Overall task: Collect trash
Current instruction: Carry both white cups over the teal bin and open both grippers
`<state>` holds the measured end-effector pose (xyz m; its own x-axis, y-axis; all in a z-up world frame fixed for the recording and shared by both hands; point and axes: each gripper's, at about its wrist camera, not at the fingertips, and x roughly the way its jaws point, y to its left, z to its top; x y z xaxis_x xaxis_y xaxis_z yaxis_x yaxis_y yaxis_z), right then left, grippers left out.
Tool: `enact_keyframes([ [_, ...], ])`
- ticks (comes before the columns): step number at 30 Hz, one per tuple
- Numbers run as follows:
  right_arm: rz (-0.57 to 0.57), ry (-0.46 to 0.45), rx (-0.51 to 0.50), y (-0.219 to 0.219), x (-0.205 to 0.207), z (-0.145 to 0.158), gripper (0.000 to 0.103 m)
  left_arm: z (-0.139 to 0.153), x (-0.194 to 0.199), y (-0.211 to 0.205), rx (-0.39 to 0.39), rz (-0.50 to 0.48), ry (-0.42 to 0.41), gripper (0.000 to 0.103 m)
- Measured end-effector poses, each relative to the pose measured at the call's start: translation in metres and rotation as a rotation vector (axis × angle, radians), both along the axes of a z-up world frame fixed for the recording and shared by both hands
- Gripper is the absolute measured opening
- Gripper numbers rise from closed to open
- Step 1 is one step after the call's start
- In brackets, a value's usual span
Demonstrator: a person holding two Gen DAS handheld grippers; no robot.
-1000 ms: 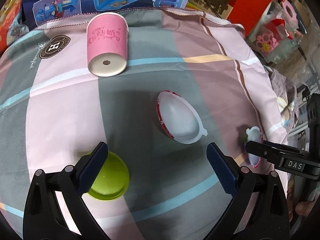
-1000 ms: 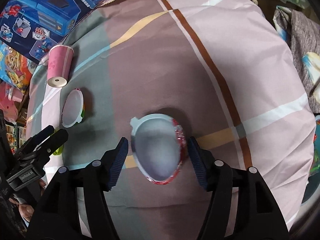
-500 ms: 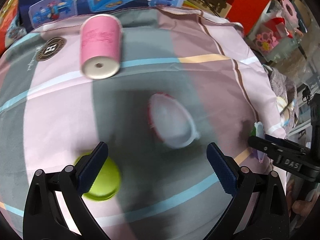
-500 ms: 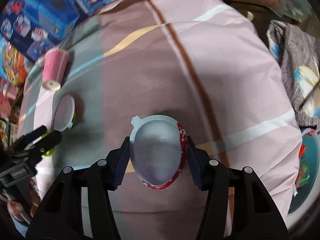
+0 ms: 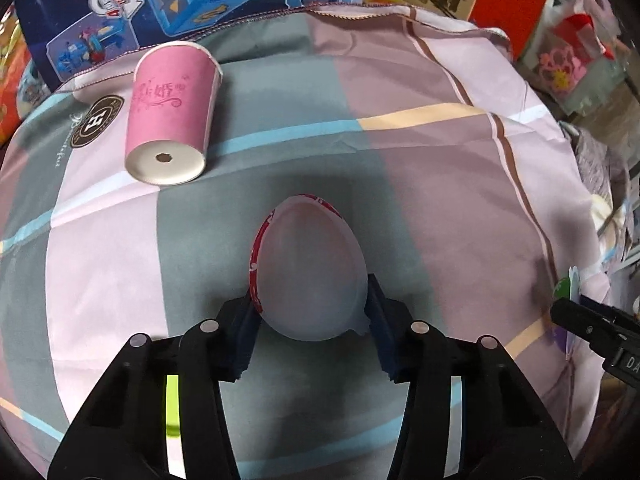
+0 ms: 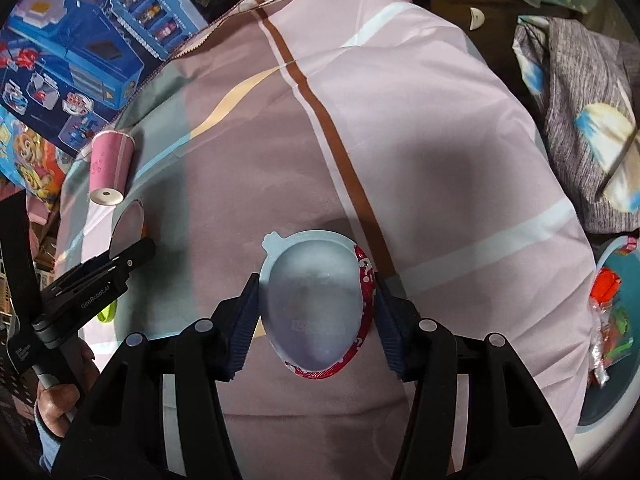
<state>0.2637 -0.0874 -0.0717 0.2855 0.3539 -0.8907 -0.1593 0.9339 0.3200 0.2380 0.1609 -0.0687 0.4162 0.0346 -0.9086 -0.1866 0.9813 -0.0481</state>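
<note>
My left gripper (image 5: 310,312) is shut on a white egg-shaped plastic shell (image 5: 308,276) with a red foil rim, down on the patchwork cloth (image 5: 440,184). My right gripper (image 6: 316,312) is shut on a second egg-shaped shell (image 6: 314,304) with a red rim, held just above the cloth (image 6: 400,120). A pink paper cup (image 5: 170,110) lies on its side at the far left; it also shows in the right wrist view (image 6: 110,168). A lime-green lid (image 5: 173,408) shows under my left gripper.
Blue toy boxes (image 5: 180,0) line the far edge of the cloth. A grey patterned garment (image 6: 580,132) lies off the right side. A teal bin (image 6: 612,344) with trash in it stands at the lower right of the right wrist view.
My left gripper moved forward and closed on the first egg shell, passing over the green lid. My right gripper closed on the second shell and lifted it slightly.
</note>
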Motion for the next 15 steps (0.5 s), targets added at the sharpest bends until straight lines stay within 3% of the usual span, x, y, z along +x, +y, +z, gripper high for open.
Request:
enact_keyframes([
  [8,-0.052,-0.033,0.057,-0.041,-0.020,0.018,0.052,0.033,-0.021,-0.045,-0.002,-0.104,-0.061,0.050],
  [15,-0.157,-0.079,0.085,-0.114,-0.049,0.038,0.052,0.054,-0.037,-0.121,0.000,-0.233,-0.088,0.050],
])
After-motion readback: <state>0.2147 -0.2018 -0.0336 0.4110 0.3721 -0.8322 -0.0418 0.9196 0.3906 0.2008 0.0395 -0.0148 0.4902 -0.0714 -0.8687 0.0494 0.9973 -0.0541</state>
